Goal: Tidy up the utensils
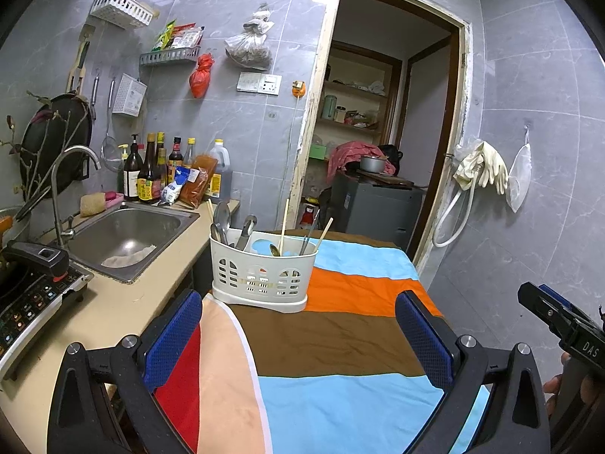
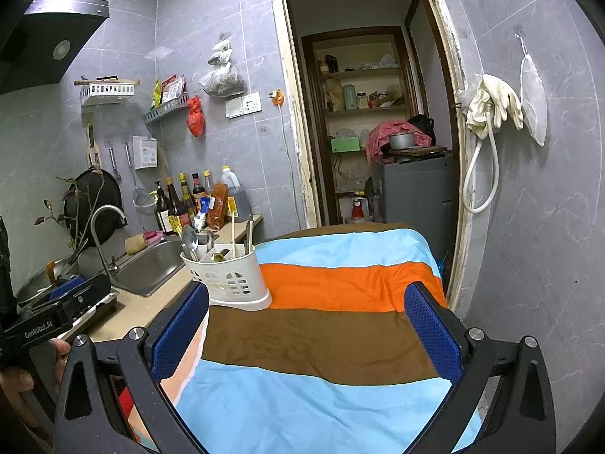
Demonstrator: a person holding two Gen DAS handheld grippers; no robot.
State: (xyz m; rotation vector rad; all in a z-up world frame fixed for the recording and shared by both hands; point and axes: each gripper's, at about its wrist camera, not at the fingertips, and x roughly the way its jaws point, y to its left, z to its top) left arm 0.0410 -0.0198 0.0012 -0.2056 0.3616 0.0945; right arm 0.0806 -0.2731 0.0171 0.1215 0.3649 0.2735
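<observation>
Indoors, striped cloth point(image 1: 340, 340) on table, gray-tiled kitchen w/ sink point(image 1: 128, 234)

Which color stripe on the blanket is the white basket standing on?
The white basket stands mostly on the brown stripe of the striped cloth, at its left edge. The orange stripe lies just to its right, and the light blue stripes sit farther back and nearer the camera.

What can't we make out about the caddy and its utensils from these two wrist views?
- Utensil ends: hidden inside the caddy walls, both views.
- Dividers: only partly visible over the rim, right wrist view.
- Small spoon: too small to identify for sure.
- Chopsticks count: thin, overlapping.
</observation>
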